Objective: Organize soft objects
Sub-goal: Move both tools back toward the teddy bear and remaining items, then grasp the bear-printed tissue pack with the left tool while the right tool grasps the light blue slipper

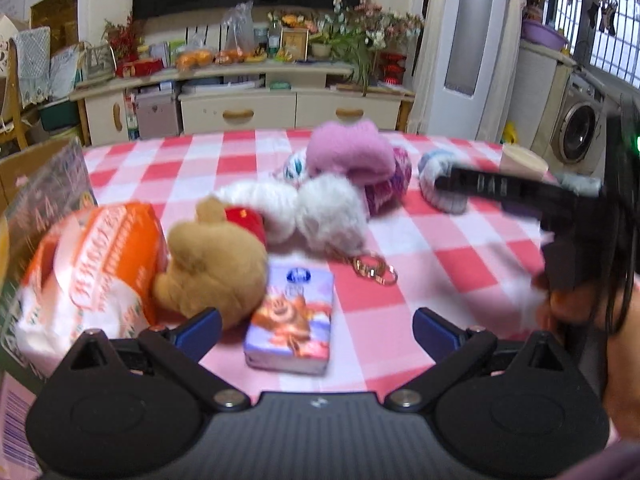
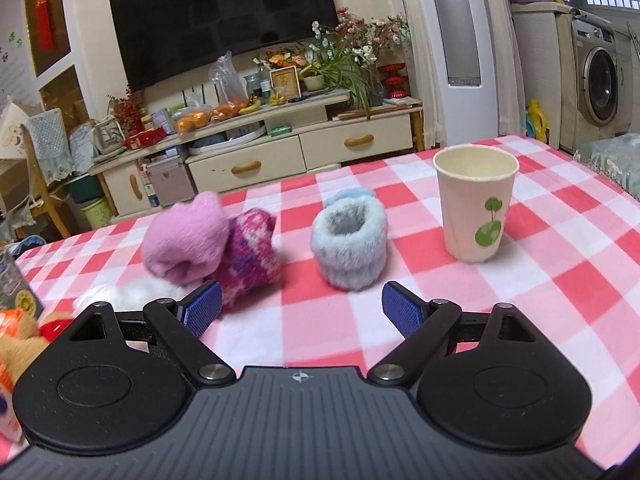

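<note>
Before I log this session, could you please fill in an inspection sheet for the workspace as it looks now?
Surface: table under a pink checked cloth.
Job's things: pink plush leaning on the magenta knit roll; pale blue fluffy roll apart; white fluffy toy; brown plush bear.
Clutter: paper cup upright; tissue pack; orange-and-white package; key rings.
Grippers: left gripper open, holding nothing; right gripper open, holding nothing.
Cables: nothing seen.
Surroundings: TV, cluttered cabinet, washing machine.
</note>
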